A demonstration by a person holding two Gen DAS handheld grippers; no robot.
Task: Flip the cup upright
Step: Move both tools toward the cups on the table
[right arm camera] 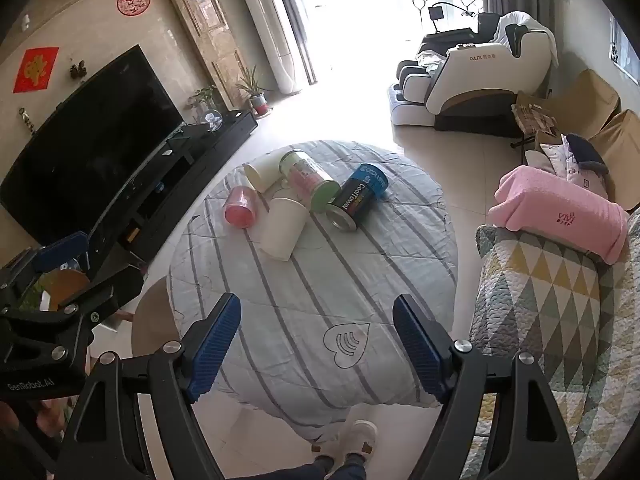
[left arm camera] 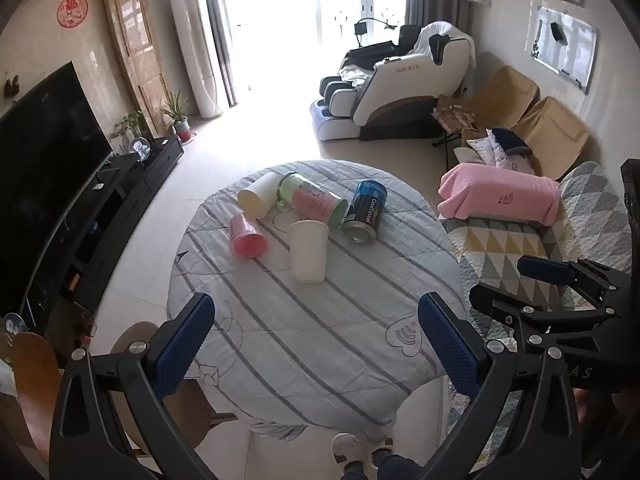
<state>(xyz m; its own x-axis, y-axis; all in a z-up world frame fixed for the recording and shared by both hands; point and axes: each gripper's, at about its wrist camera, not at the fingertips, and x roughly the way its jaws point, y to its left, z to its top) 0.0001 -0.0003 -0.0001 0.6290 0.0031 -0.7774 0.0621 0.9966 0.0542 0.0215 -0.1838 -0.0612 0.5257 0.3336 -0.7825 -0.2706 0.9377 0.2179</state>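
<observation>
Left gripper [left arm camera: 316,344] and right gripper [right arm camera: 316,344]: fingers spread, holding nothing, above the near table [right arm camera: 280,344] edge; white cup [left arm camera: 307,251] upside down mid-table, well beyond both fingertip pairs

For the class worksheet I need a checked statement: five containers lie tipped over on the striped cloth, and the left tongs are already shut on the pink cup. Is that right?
Not quite. The left tongs are open and hold nothing, well short of the pink cup, as the left wrist view shows. The rest stands: five containers lie tipped on the striped cloth.
</observation>
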